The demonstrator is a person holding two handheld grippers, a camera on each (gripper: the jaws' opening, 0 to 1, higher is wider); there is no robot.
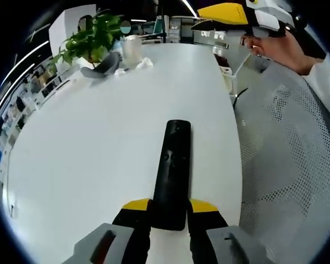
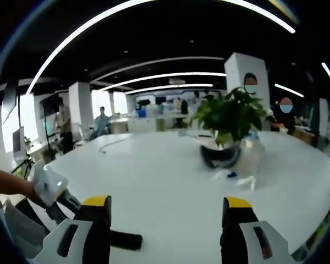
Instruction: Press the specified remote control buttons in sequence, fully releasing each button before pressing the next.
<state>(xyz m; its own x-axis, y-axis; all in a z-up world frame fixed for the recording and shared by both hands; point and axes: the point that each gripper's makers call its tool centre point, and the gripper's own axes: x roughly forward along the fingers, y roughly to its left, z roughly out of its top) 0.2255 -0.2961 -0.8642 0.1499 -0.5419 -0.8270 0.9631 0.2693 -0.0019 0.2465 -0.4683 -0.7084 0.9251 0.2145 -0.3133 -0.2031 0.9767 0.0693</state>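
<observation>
A long black remote control (image 1: 171,170) lies lengthwise on the white table (image 1: 99,148), its buttons facing up. My left gripper (image 1: 170,207) is shut on the remote's near end, a yellow-tipped jaw on each side. In the left gripper view my right gripper (image 1: 231,14) hovers high at the far right, held by a hand (image 1: 283,49), well away from the remote. In the right gripper view my right gripper (image 2: 168,206) stands open above the table with nothing between its jaws. The remote's dark end (image 2: 125,240) shows low on the left.
A potted plant (image 1: 91,38) in a dark pot, a pale cup (image 1: 132,50) and crumpled paper stand at the table's far end. A white mesh chair (image 1: 297,165) is beside the table's right edge. The plant (image 2: 228,118) is ahead; people stand far behind.
</observation>
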